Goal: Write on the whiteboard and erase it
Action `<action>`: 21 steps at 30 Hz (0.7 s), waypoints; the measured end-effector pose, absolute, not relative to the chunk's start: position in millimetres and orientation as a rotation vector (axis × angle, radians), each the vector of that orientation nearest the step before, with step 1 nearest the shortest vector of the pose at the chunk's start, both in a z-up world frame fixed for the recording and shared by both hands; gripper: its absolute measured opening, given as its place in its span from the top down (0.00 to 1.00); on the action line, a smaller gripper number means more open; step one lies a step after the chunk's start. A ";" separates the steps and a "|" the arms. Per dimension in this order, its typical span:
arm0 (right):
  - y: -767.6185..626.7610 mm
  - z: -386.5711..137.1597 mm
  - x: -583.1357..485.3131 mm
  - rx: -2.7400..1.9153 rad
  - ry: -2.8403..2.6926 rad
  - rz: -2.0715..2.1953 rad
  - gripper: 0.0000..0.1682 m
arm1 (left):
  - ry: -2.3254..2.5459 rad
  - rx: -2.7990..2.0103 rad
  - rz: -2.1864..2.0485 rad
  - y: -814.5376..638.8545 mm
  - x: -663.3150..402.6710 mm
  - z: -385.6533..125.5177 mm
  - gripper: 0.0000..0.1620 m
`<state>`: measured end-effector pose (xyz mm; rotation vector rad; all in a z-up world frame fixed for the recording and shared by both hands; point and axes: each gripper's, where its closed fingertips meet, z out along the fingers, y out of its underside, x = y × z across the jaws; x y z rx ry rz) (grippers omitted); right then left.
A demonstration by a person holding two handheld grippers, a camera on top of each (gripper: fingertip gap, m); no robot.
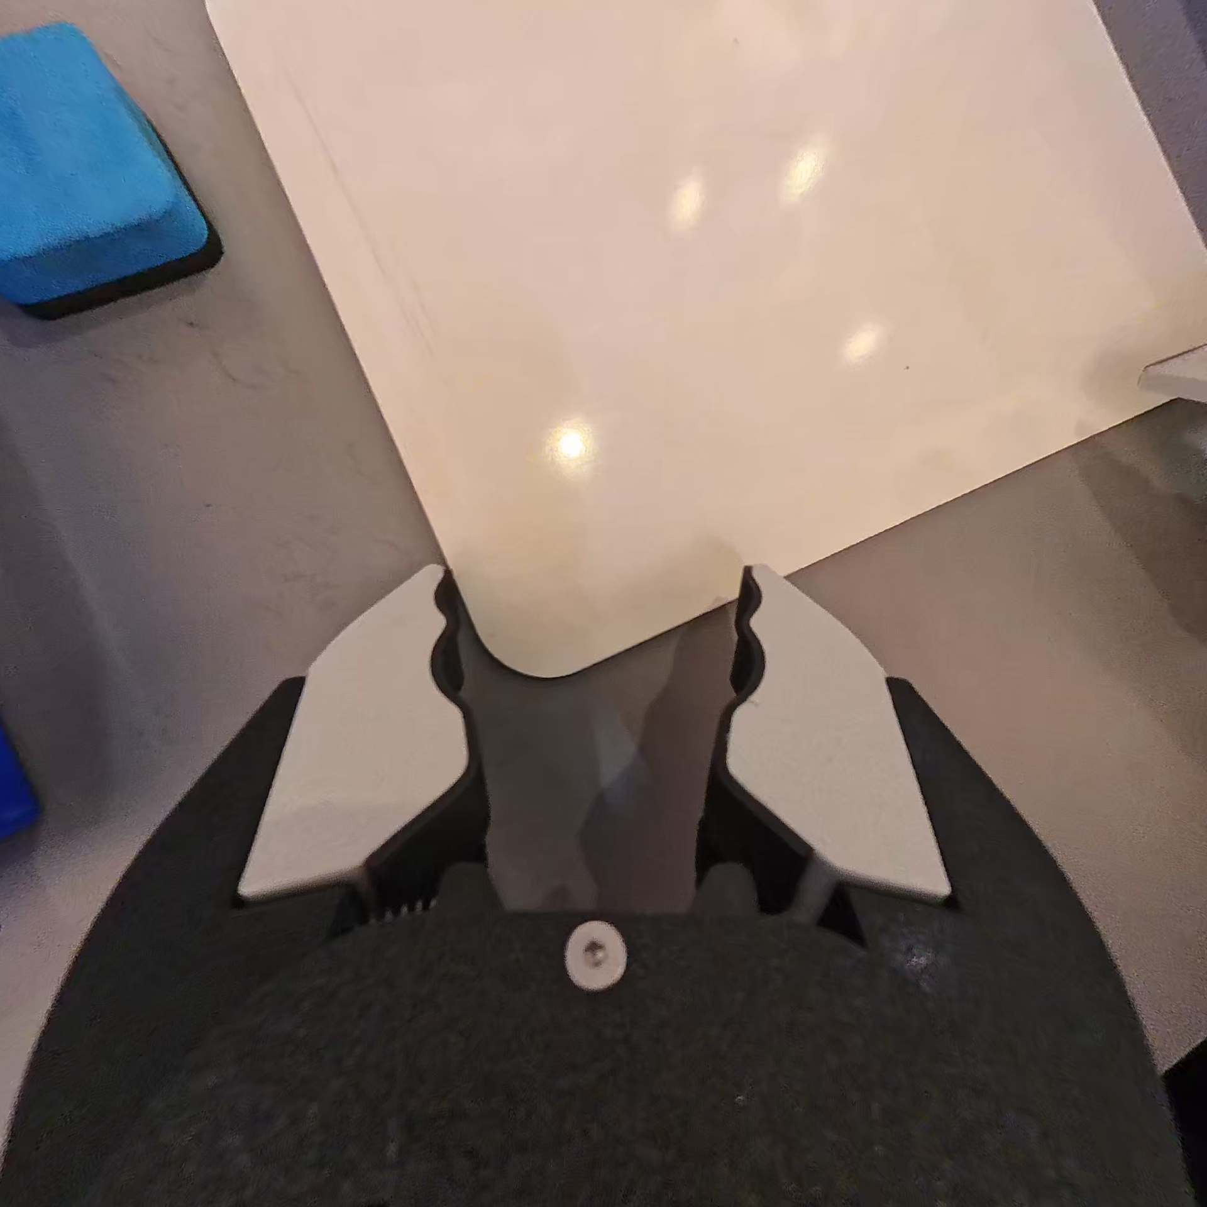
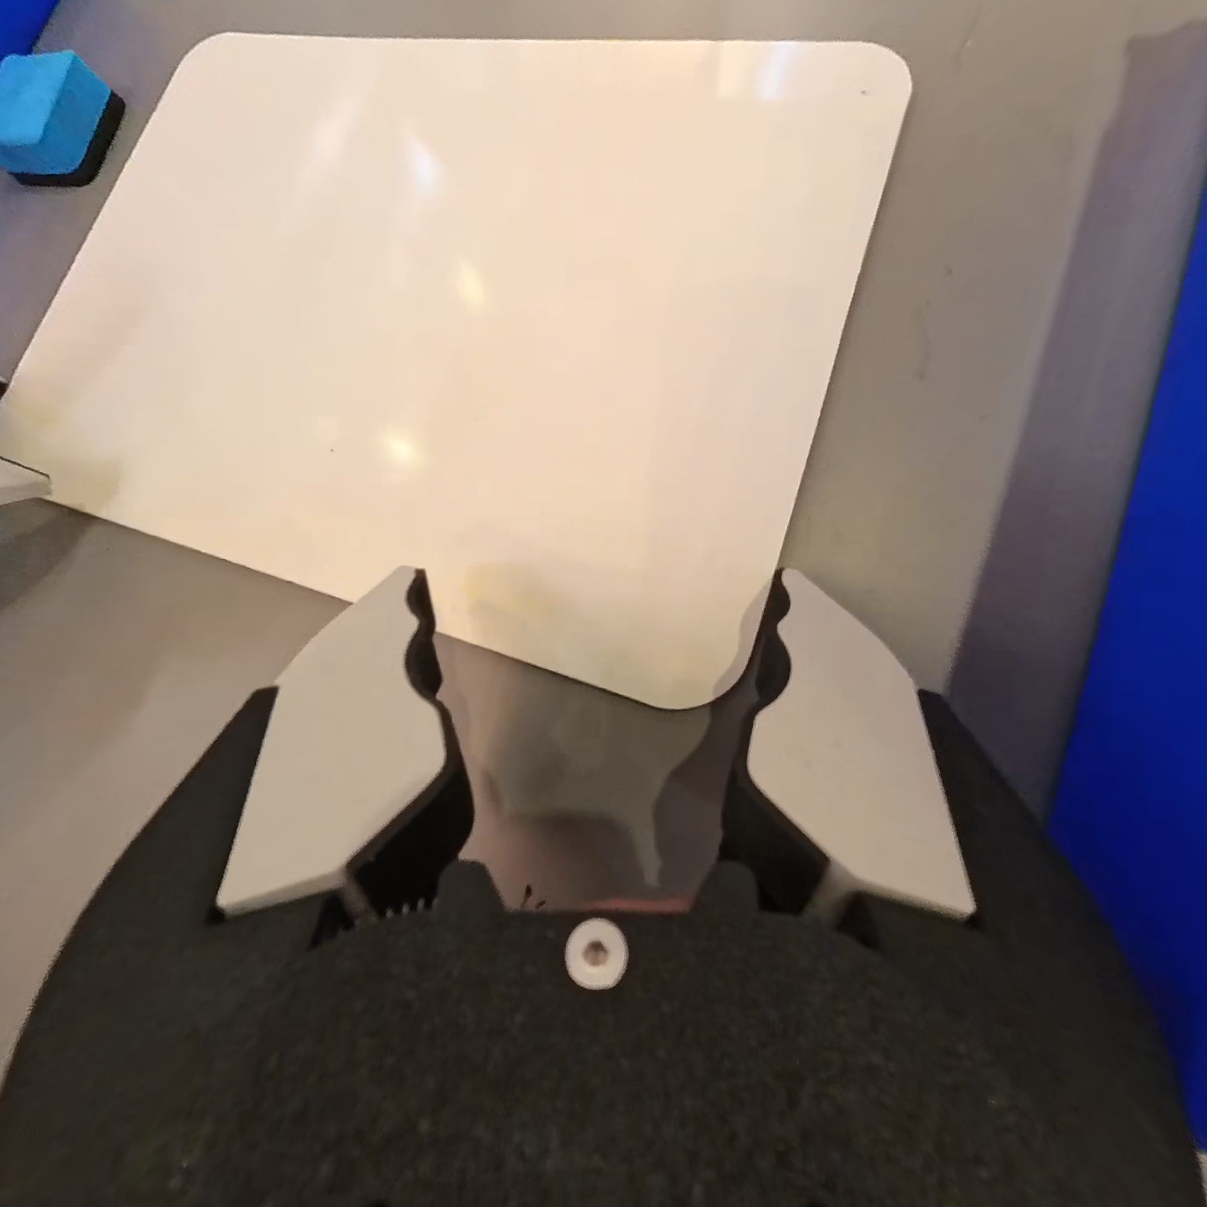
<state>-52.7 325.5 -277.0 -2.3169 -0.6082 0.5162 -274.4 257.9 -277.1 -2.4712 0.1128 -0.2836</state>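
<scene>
left gripper [image 1: 597, 578] fingers spread, nothing held | right gripper [image 2: 599, 581] fingers likewise spread, empty | whiteboard [image 2: 483, 313] laid flat on grey bench [image 1: 196, 522] (ceiling lights mirrored in it) | blue eraser [image 1: 85, 170] seen beyond, beside board's left edge

Whiteboard [image 1: 653, 261] [image 2: 490, 326]: glossy white sheet with rounded corners, flat on the grey surface, unmarked, filling mid-frame. Eraser [image 1: 78, 163] [image 2: 52, 124]: blue block on black base, upper left, just beside the board.
</scene>
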 end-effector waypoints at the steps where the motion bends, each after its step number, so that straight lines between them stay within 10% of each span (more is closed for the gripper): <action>1: 326.0 -275.5 -51.9 -2.312 -0.613 0.506 0.44 | 0.100 -2.467 -0.296 257.2 -275.1 -275.6 0.52; 21: 233.2 -205.3 -12.5 -1.676 -0.826 0.422 0.54 | 0.035 -2.141 -0.219 159.7 -290.4 -241.2 0.64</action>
